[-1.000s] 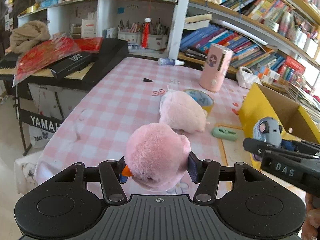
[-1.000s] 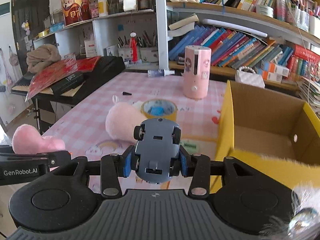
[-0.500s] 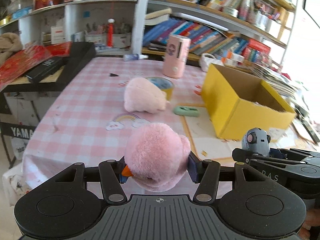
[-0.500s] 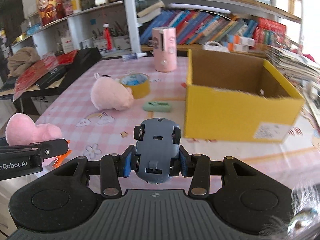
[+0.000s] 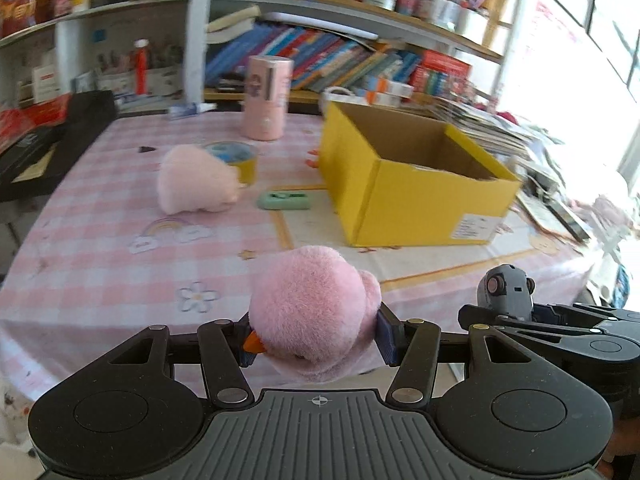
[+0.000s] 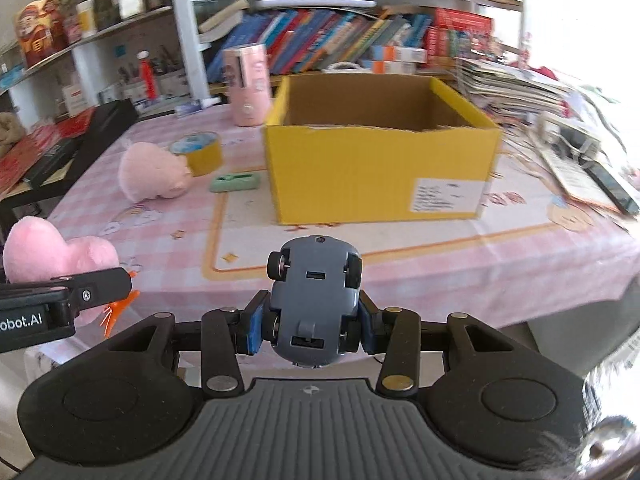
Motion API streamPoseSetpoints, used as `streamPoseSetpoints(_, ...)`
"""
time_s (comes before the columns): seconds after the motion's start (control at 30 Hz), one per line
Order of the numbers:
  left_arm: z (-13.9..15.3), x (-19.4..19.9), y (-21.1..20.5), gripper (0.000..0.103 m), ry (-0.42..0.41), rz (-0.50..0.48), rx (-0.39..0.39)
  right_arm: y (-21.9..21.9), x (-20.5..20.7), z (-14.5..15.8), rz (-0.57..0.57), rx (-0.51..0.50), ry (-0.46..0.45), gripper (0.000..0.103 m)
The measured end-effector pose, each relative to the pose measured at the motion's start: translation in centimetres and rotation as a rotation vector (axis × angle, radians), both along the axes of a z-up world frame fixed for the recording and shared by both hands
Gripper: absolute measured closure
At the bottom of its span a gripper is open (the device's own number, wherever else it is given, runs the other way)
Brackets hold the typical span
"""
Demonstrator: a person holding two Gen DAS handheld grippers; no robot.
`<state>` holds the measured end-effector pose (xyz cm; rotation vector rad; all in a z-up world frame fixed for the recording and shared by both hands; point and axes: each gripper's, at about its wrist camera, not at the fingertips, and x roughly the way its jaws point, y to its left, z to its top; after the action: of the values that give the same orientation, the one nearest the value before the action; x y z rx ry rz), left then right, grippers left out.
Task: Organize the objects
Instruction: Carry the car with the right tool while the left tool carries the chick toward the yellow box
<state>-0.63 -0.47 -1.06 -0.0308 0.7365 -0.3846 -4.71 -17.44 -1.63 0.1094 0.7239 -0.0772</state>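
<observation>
While both grippers were held above the near edge of the table (image 5: pixel 100 240), each one was clamped on a toy.

A pink plush toy (image 5: pixel 312 308) was pinched by the left gripper (image 5: pixel 314 338), and a grey toy car (image 6: pixel 314 300), underside up, by the right gripper (image 6: pixel 312 326). The open yellow box (image 6: pixel 380 168) stood farther on the table, with a pale plush (image 6: pixel 154 176), a tape roll (image 6: pixel 198 152) and a green object (image 6: pixel 235 182) to its left.

The tabletop (image 6: pixel 460 256) is wearing a pink checked cloth, and an open yellow cardboard box (image 6: pixel 380 172) is sitting on it. To the box's left, a green case (image 6: pixel 235 182) is lying flat beside a pale pink plush toy (image 6: pixel 154 174), which is leaning against a yellow tape roll (image 6: pixel 198 154). A pink cylinder (image 6: pixel 248 84) is standing upright behind them.
</observation>
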Motion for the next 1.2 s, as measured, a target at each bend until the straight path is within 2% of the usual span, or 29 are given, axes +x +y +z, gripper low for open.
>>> streamPoseSetpoints(0.23,0.0,0.0,-2.9,0.049,-0.002,-0.099,0.003,-2.9,-1.6,-0.1,-0.12,0.008,0.011,0.062)
streamPoseSetpoints(0.53,0.1,1.0,-5.6,0.049,-0.012,-0.172,0.016,-5.3,-2.0,-0.2,-0.191,0.014,0.011,0.062)
streamPoseSetpoints(0.93,0.6,2.6,-6.8,0.049,-0.033,-0.173,0.012,-6.7,-0.1,0.1,-0.191,0.017,0.017,0.062)
streamPoseSetpoints(1.2,2.6,4.6,-8.4,0.049,-0.11,-0.174,0.002,-8.4,2.1,2.0,-0.188,-0.007,-0.064,0.062)
